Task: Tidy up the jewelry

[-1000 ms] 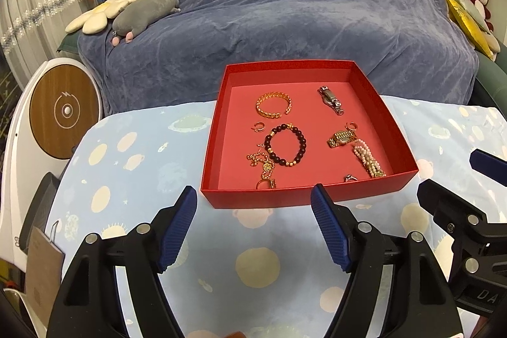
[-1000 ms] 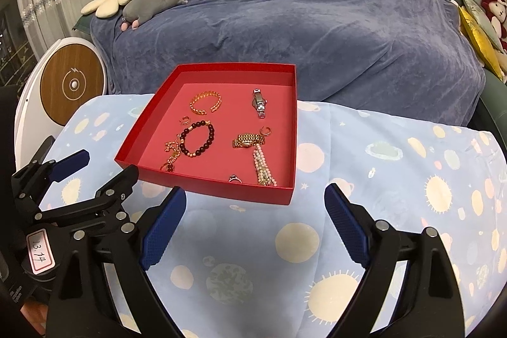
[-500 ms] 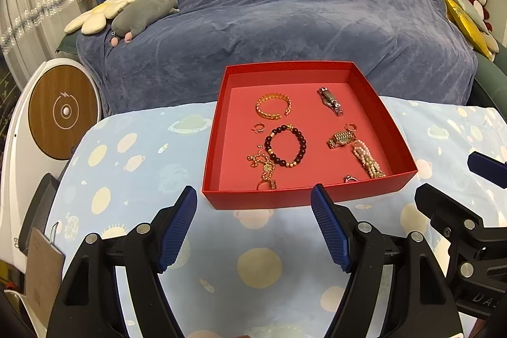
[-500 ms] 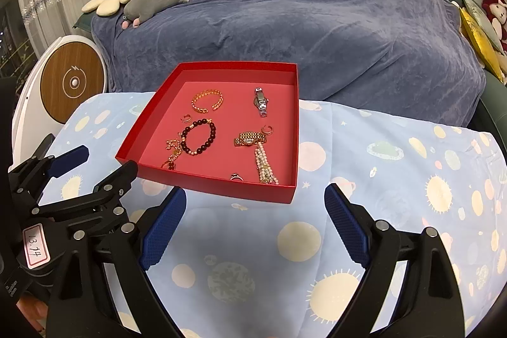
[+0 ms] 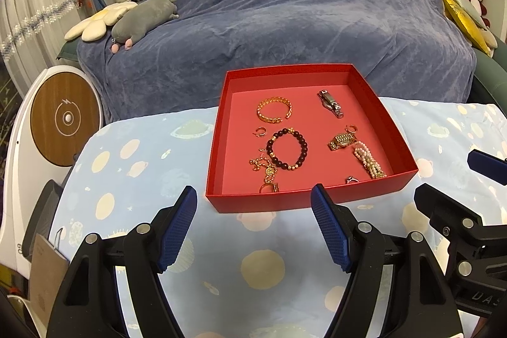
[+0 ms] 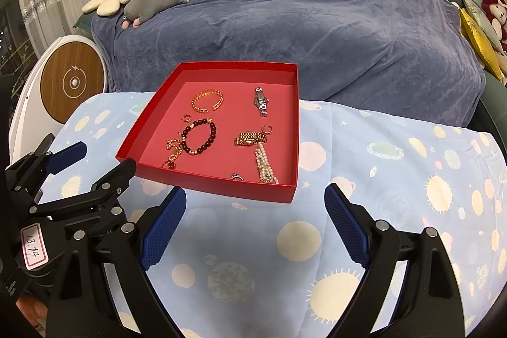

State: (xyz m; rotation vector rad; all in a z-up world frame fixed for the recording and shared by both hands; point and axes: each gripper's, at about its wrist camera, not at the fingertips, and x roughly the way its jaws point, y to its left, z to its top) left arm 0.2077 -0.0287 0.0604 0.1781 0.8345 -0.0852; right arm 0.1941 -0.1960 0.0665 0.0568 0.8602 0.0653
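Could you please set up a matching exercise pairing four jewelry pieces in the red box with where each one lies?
Things:
1. gold cuff bracelet
2. silver watch
3. dark bead bracelet
4. pearl strand

Places in the red box:
A. near right
B. middle
C. far left
D. far right

Pairs: 1-C, 2-D, 3-B, 4-A

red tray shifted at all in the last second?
No. In the right wrist view the red tray keeps its place on the planet-print cloth; the slight frame drift comes from the camera.
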